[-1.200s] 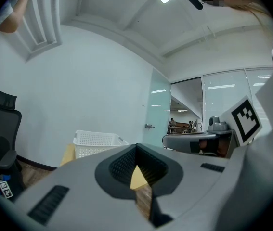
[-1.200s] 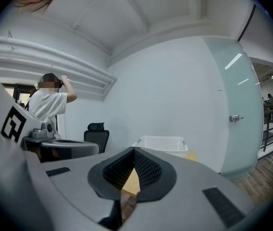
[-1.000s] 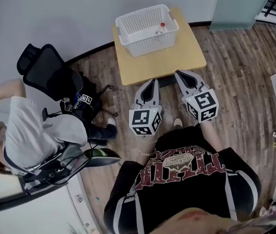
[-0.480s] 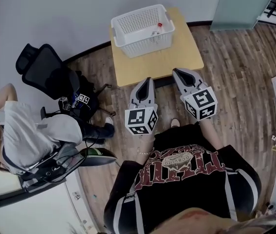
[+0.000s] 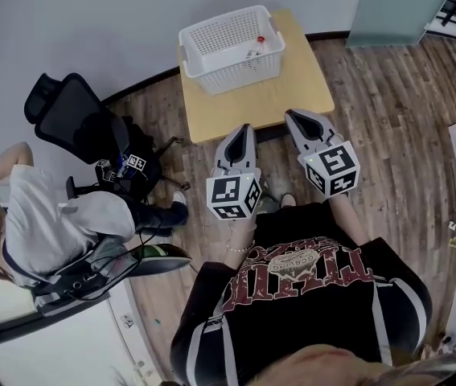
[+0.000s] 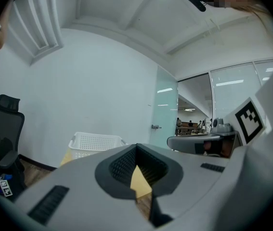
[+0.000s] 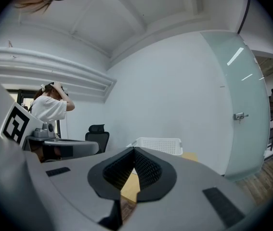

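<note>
no legible txt, shirt print [image 5: 304, 265] unreadable

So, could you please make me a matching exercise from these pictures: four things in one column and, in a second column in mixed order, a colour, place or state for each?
Things:
1. basket
2. office chair
3. table
4. left gripper

Descriptions:
A. light wood, standing under the basket
B. jaws together, nothing between them
C. white, with perforated sides
D. black, left of the table in the head view

Pairs: 1-C, 2-D, 3-A, 4-B.
</note>
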